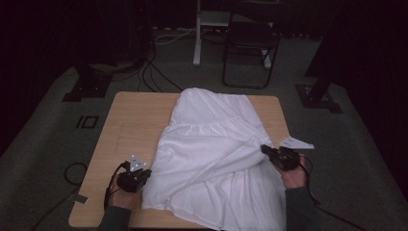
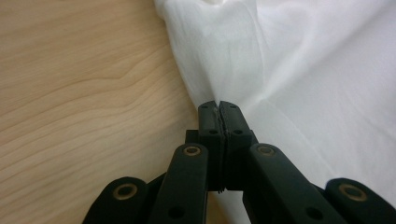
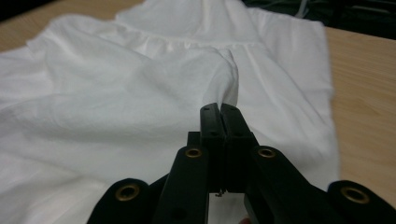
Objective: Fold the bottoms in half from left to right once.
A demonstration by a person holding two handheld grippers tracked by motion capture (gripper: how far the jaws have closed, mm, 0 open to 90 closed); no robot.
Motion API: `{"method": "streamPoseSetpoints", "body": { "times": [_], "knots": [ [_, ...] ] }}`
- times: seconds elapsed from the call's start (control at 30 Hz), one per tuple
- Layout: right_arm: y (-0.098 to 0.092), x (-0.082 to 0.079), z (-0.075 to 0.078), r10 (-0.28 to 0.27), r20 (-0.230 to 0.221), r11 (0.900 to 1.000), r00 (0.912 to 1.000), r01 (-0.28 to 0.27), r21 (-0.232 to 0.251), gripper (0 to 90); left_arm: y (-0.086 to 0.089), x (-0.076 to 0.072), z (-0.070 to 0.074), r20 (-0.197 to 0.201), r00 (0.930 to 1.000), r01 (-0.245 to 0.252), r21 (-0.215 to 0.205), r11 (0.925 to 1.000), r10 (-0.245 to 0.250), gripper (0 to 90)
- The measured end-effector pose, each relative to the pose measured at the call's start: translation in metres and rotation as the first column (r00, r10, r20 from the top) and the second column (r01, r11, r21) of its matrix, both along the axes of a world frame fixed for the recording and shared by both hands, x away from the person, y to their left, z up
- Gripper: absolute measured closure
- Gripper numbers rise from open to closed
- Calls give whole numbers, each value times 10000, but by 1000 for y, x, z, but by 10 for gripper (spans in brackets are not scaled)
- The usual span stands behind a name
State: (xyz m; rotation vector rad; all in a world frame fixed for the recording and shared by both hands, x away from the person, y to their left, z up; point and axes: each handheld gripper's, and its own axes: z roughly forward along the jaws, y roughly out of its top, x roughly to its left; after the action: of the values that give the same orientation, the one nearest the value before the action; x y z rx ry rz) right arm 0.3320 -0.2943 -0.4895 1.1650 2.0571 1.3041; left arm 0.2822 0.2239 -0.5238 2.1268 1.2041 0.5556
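**Gripping a white garment at both sides**

Lying across the middle and right of the wooden table (image 1: 130, 120) in the high view is a white garment (image 1: 211, 144), rumpled, with a gathered seam running across its upper half. Its top reaches the table's far edge at upper centre of the frame, and its lower hem hangs over the near edge at bottom centre.

At lower left of the high view, the left gripper (image 1: 144, 175) sits at the garment's left edge, held by the person's left hand (image 1: 122, 197). In the left gripper view, the left gripper's jaws are pressed together with a thin pinch of white fabric caught between their tips (image 2: 219, 109), right where the cloth's border meets bare wood; the table fills the left half of that frame and the garment (image 2: 303, 84) the right.

At right centre of the high view, the right gripper (image 1: 267, 150) meets the garment's right side, the person's right hand (image 1: 293, 175) behind it. In the right gripper view, its jaws are clamped together on a raised fold of the fabric (image 3: 219, 108), and the garment (image 3: 116, 102) spreads away toward the upper part of the frame, with table showing at far right.

A small white triangular piece (image 1: 296, 143) lies near the table's right edge, just beyond the right gripper. A dark folding chair (image 1: 250, 48) stands on the floor past the table at upper centre.
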Motion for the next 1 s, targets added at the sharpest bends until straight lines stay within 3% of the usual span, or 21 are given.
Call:
{"method": "streamPoseSetpoints", "body": {
  "times": [0.13,0.27,0.33,0.4,0.47,0.53,0.7,0.8,0.9,1.0],
  "knots": [
    [-27,-40,-2,-299,191,9993,9994,295,217,889,4,-13,11,182,9998,95,-151,9998,-92,891],
    [-48,-77,-15,-418,409,9986,9983,405,336,888,4,-20,16,252,9991,360,-454,9983,-349,889],
    [-56,-90,-24,-562,244,9977,9981,552,400,883,2,-22,15,343,9977,598,-461,9971,-583,871],
    [-61,-97,-39,-615,-247,9981,9978,614,-45,843,0,-22,14,395,9976,593,-448,9972,-576,762],
    [-65,-98,-54,-743,-975,9948,9925,670,-762,744,0,-21,12,373,9981,500,-408,9979,-485,693],
    [-69,-102,-63,-972,-1350,9922,9861,854,-910,655,0,-20,11,304,9986,449,-452,9980,-436,638],
    [-69,-103,-52,-1204,-885,9925,9888,1181,-313,540,-6,-20,8,240,9985,504,-338,9982,-496,557],
    [-57,-95,-44,-986,-685,9951,9928,980,-125,500,-9,-22,3,120,9981,614,-351,9975,-610,537],
    [-40,-83,-44,-875,-806,9958,9929,850,-343,471,-10,-24,-4,-120,9979,627,-428,9971,-633,526],
    [-26,-67,-49,-1000,-1198,9934,9878,924,-675,445,-10,-26,-10,-182,9982,566,-521,9970,-576,520]
  ]
}}
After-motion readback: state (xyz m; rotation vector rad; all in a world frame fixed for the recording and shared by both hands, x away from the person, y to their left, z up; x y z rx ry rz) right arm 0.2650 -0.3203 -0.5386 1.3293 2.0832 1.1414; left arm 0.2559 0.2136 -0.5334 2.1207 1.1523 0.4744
